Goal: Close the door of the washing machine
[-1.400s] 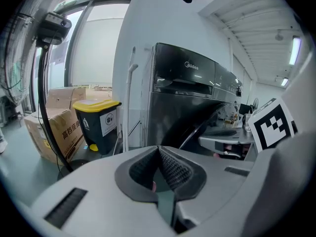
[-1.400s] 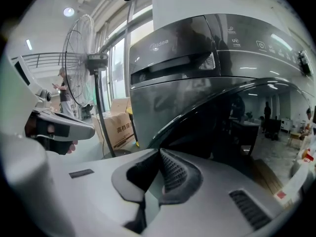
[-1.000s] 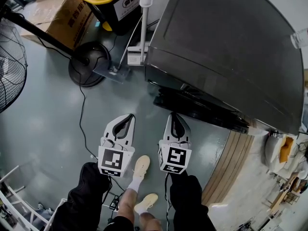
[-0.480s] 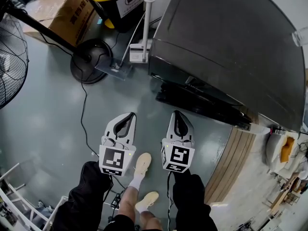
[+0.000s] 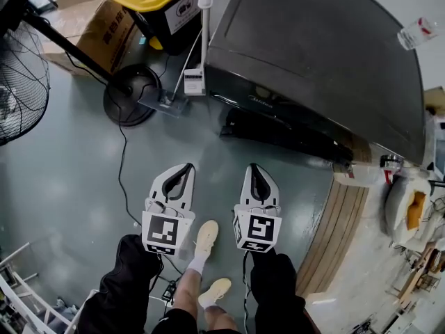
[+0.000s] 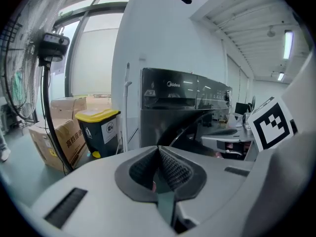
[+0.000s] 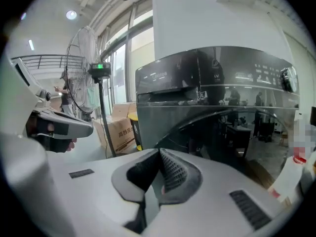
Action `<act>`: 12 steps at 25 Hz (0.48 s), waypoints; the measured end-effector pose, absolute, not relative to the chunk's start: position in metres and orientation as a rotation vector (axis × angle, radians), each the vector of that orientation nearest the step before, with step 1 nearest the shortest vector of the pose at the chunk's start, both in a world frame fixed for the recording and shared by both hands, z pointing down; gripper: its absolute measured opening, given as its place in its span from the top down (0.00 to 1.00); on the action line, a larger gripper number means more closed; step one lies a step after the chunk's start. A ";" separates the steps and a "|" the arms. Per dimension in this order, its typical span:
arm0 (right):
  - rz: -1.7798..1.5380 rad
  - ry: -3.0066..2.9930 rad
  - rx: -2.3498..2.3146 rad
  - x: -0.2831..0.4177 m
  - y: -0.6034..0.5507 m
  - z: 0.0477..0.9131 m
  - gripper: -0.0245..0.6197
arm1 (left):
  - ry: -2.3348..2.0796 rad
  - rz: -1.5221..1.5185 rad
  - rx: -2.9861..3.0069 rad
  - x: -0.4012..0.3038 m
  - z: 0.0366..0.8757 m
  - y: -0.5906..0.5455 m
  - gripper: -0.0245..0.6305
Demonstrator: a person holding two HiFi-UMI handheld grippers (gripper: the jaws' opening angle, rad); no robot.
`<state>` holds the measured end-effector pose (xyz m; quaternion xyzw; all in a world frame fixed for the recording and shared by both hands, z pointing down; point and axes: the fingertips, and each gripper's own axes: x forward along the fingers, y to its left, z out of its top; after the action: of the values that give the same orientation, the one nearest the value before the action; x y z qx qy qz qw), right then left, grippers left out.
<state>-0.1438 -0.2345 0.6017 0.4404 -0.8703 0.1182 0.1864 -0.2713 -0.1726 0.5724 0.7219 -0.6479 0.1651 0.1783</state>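
The dark grey washing machine [image 5: 313, 54] fills the upper right of the head view. Its round door [image 5: 278, 132] hangs open low at the front, swung out over the floor. My left gripper [image 5: 186, 167] and right gripper [image 5: 253, 167] are held side by side in front of it, both pointing at the machine and well short of the door. Each has its jaws shut with nothing between them. The left gripper view has its shut gripper [image 6: 159, 149] below the machine [image 6: 182, 102]. In the right gripper view the door's curved rim [image 7: 217, 132] stands just beyond the shut gripper [image 7: 160, 153].
A fan on a stand with a round base [image 5: 131, 92] is at the left, its cable [image 5: 122, 165] trailing across the floor near the left gripper. A yellow-lidded bin [image 5: 163, 2] and a cardboard box [image 5: 87, 23] stand behind. Wooden boards [image 5: 334, 235] lie at the right. The person's feet [image 5: 203, 239] are below.
Both grippers have risen a little and moved together toward the machine, which now sits slightly higher in the head view. Their jaws have stayed shut.
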 end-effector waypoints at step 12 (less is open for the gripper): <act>0.222 -2.522 1.266 -0.093 -0.152 0.464 0.94 | -1.870 0.432 2.170 -0.218 0.434 -0.096 0.93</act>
<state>-0.0930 -0.1521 0.4642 0.4418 -0.8803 0.0774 0.1548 -0.2182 -0.0960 0.4335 0.7435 -0.6406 0.1480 0.1220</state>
